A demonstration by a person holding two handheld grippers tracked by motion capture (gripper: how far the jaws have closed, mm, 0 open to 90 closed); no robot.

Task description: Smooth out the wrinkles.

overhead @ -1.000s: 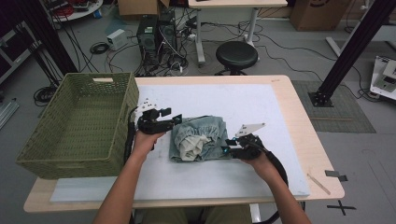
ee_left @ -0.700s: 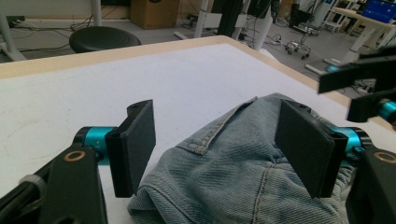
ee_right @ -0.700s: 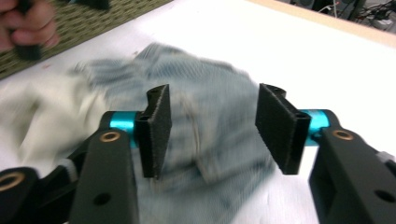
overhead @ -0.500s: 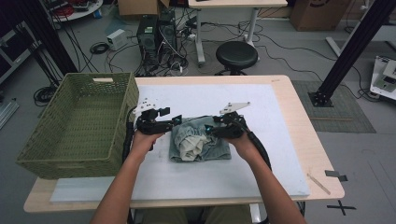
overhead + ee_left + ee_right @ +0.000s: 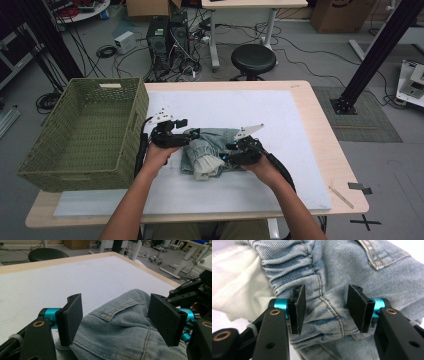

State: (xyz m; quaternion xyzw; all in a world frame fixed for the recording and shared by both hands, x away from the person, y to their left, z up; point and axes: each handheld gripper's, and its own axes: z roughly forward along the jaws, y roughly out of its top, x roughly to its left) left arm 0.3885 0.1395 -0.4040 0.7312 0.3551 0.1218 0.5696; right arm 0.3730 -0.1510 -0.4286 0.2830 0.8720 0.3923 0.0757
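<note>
A bundled pair of light-blue denim shorts (image 5: 210, 142) with white lining (image 5: 205, 167) turned out lies mid-table on the white mat (image 5: 240, 107). My left gripper (image 5: 191, 134) is at the bundle's left end. In the left gripper view it (image 5: 118, 315) stands wide open, with the denim (image 5: 125, 325) and a back pocket between the jaws. My right gripper (image 5: 226, 157) is at the bundle's near edge. In the right gripper view it (image 5: 325, 307) is open, and its jaws straddle a raised seam fold of the denim (image 5: 329, 305), with the white lining (image 5: 237, 285) to the left.
A green woven basket (image 5: 142, 100) stands on the table's left side, close to my left hand. The wooden table edge (image 5: 325, 125) runs along the right. A black stool (image 5: 253, 59) and cables are on the floor behind the table.
My right gripper swung from the bundle's right side up over it, then came down at its near edge by the white lining. The left gripper has hardly moved.
</note>
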